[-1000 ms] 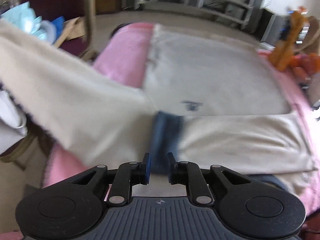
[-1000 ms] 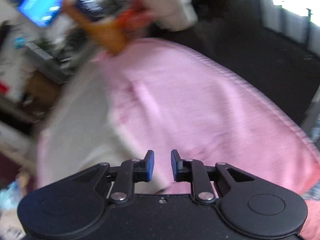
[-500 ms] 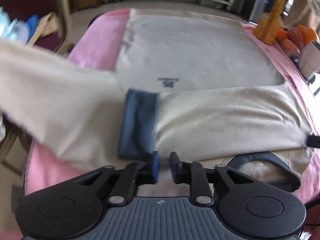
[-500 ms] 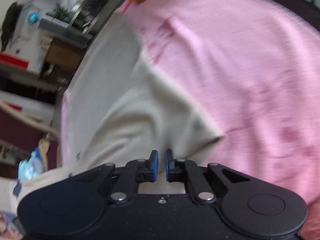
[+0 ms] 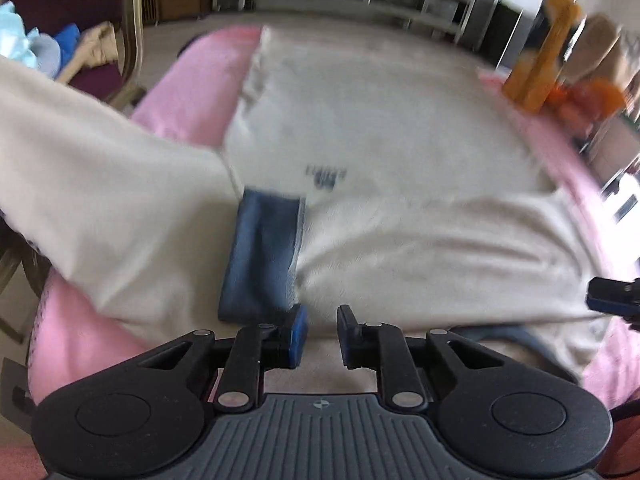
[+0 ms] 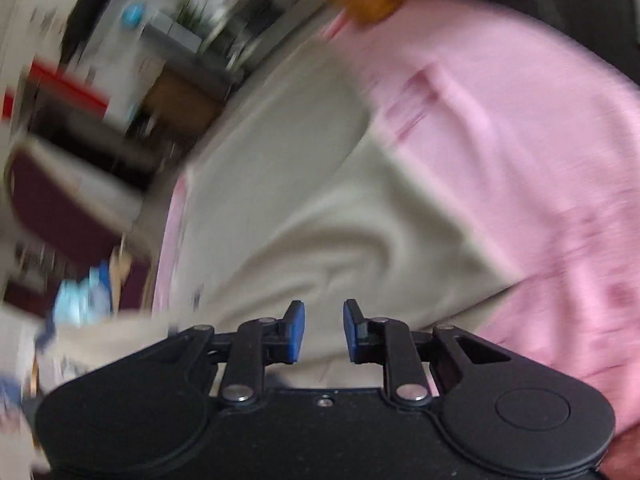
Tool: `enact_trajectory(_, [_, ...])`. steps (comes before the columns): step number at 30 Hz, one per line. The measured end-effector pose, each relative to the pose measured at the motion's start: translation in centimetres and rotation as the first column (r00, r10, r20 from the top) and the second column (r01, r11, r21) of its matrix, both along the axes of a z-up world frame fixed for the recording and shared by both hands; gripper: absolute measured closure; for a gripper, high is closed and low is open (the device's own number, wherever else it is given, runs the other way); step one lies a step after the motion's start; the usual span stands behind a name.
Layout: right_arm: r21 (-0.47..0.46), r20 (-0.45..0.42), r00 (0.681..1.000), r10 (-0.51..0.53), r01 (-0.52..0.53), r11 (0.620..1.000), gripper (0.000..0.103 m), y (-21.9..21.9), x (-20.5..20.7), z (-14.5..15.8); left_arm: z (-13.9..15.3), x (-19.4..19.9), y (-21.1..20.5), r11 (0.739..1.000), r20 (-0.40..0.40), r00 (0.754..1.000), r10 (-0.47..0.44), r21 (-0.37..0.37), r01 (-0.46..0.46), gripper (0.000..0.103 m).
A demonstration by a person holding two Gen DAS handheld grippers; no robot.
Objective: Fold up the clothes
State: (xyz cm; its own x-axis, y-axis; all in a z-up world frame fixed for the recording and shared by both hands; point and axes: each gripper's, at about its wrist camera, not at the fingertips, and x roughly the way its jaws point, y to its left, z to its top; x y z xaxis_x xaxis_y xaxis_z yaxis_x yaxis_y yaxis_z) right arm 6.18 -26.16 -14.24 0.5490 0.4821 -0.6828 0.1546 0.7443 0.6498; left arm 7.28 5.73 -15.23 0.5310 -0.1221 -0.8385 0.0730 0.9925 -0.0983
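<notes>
Left gripper (image 5: 322, 334): jaws apart by a narrow gap, and they have just been opening. Nothing sits between the blue pads. Cream fabric shows through the gap, below the tips. The near end of a blue cuff (image 5: 264, 260) lies just beside the left pad; whether they touch cannot be told through the blur.

Cream sweatshirt (image 5: 380, 160): spread flat on a pink cloth (image 5: 192, 84) that covers the work surface. One sleeve is folded across the body, running from the right side to the blue cuff near the middle. A small dark logo (image 5: 326, 174) sits on the chest just beyond the cuff. The other sleeve (image 5: 100, 184) reaches out to the left, past the edge of the pink cloth.

Right gripper (image 6: 323, 330): jaws apart by a similar narrow gap, also just been opening. Nothing is pinched between the pads; a swirl of cream fabric lies under and ahead of the tips. Contact with it cannot be told. In the left wrist view the tip of this gripper shows at the far right edge, over the sweatshirt's side.

Surroundings: an orange bottle (image 5: 540, 68) stands at the far right corner of the pink cloth. A dark red chair (image 5: 80, 8) stands off to the left.
</notes>
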Motion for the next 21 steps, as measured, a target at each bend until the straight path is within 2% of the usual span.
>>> enact_trajectory(3, [-0.067,-0.057,0.997,0.045,-0.048,0.997,0.082,1.5,0.9,-1.0,0.3,-0.1,0.2,1.000,-0.002,1.000,-0.005,0.009,0.005,0.079])
enact_trajectory(6, [-0.099,-0.062,0.997,0.045,-0.051,0.994,0.081,1.8,1.7,-1.0,1.6,-0.7,2.1,0.998,-0.005,0.999,0.049,-0.028,-0.050,0.081])
enact_trajectory(8, [-0.108,-0.016,0.999,0.039,-0.041,0.993,0.081,2.0,1.1,0.8,3.8,-1.4,3.8,0.994,0.055,0.994,0.093,-0.062,-0.089,0.084])
enact_trajectory(10, [-0.071,0.053,0.998,0.037,-0.033,0.997,0.077,2.4,0.2,3.5,6.6,-2.2,6.5,0.981,0.127,0.981,0.150,-0.142,-0.131,0.082])
enact_trajectory(11, [-0.053,0.091,0.995,0.031,-0.026,0.998,0.073,2.8,-0.1,4.9,8.2,-2.6,8.1,0.971,0.170,0.968,0.185,-0.186,-0.153,0.078])
enact_trajectory(14, [-0.005,0.222,0.975,0.015,-0.014,1.000,0.066,4.8,-0.3,9.6,12.3,-3.3,12.8,0.945,0.287,0.913,0.291,-0.238,-0.226,0.073])
enact_trajectory(17, [0.030,0.356,0.934,0.008,-0.020,0.999,0.063,7.2,0.2,14.2,16.2,-3.9,18.1,0.907,0.404,0.814,0.418,-0.246,-0.343,0.073])
enact_trajectory(20, [-0.020,0.439,0.898,0.015,-0.007,1.000,0.062,10.0,0.6,17.0,18.8,-4.1,23.0,0.849,0.478,0.703,0.527,-0.252,-0.464,0.075])
enact_trajectory(21, [-0.020,0.449,0.893,0.020,-0.013,1.000,0.062,10.6,0.6,17.2,19.2,-3.8,24.4,0.835,0.483,0.684,0.547,-0.261,-0.484,0.075])
